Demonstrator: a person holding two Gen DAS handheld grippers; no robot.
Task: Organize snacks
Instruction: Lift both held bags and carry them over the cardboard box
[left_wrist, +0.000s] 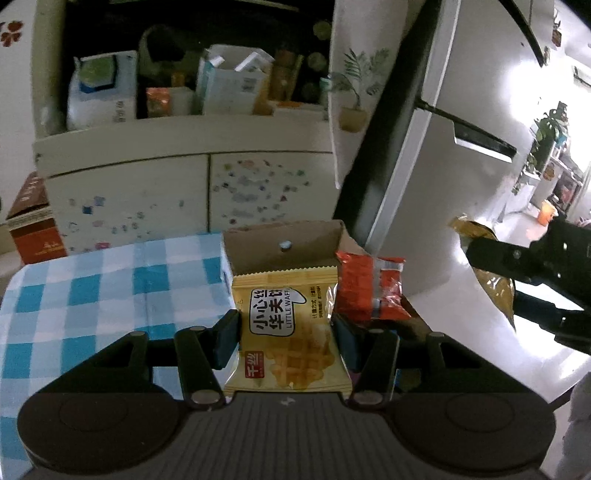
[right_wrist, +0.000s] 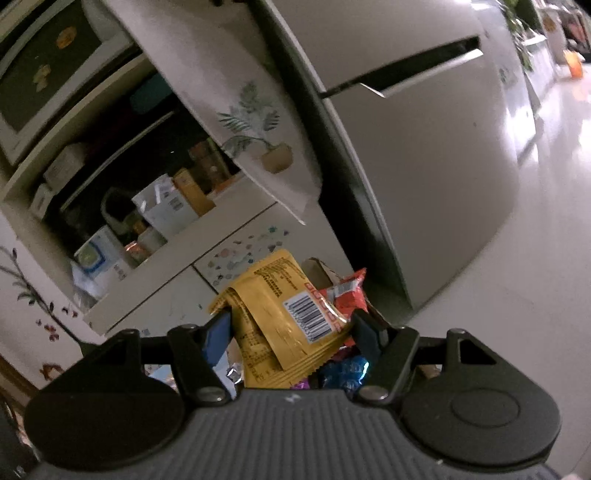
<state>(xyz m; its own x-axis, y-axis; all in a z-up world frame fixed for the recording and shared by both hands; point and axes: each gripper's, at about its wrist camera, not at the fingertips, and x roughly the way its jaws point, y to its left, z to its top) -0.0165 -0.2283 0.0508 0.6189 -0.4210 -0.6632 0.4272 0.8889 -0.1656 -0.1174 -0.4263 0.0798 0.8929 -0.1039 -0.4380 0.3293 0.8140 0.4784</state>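
Ribbed left gripper (left_wrist: 286, 334) jaws clamp a glossy waffle packet (left_wrist: 286, 328); right gripper (right_wrist: 291, 332) jaws clamp a crinkled yellow packet (right_wrist: 286, 321).

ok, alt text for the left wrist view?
The left hand-held gripper is shut on a yellow waffle packet, above a blue checked tablecloth. Behind it stand an open cardboard box and a red snack packet; the right hand-held gripper at far right holds a gold packet.
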